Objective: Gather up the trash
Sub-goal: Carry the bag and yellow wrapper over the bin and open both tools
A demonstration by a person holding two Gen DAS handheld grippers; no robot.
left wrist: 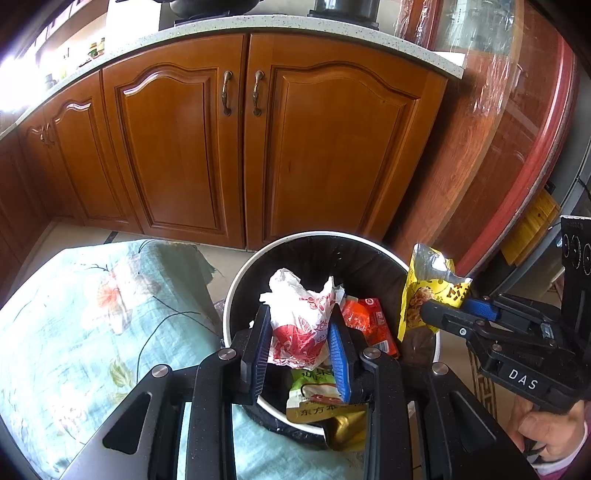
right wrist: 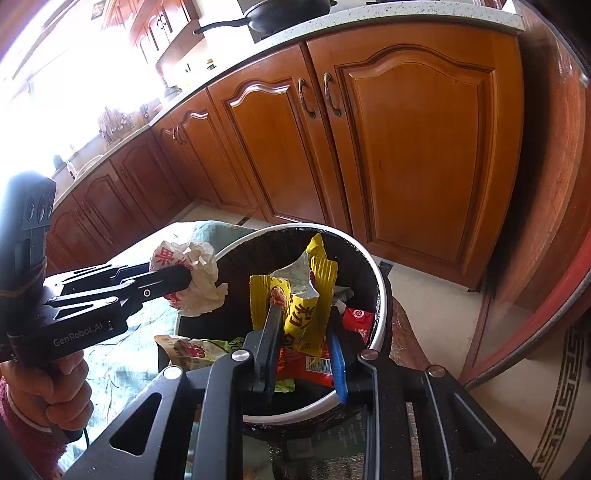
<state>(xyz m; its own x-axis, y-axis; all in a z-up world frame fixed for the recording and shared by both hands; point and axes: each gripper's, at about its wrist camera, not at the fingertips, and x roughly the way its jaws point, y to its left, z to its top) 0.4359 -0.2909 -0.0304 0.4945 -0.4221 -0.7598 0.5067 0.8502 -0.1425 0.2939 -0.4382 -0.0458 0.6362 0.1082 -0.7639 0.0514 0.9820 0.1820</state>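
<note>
Left gripper (left wrist: 301,325): fingers closed to a narrow gap on a crumpled white-and-red wrapper (left wrist: 299,321), pads pressing its two sides; the wrapper hangs above the open mouth of the bin (left wrist: 236,280). Right gripper (right wrist: 304,325): fingers likewise nearly together, clamping a torn yellow snack bag (right wrist: 295,306) (silver lining showing at the tear), also held over the bin. In the left wrist view the right gripper (left wrist: 448,301) enters from the right with the yellow bag at the bin's right rim. The bin is round, white-rimmed and lined in black; inside lie an orange-red packet (left wrist: 369,321), a green-and-white pouch (left wrist: 314,387) and a gold wrapper (left wrist: 347,428). Beside the bin, to the left, a floral cloth (left wrist: 92,314) covers a flat surface. Behind stand wooden cabinet doors (left wrist: 258,140) beneath a speckled countertop (left wrist: 258,26). A hand (right wrist: 55,384) grips the left gripper's handle.
</note>
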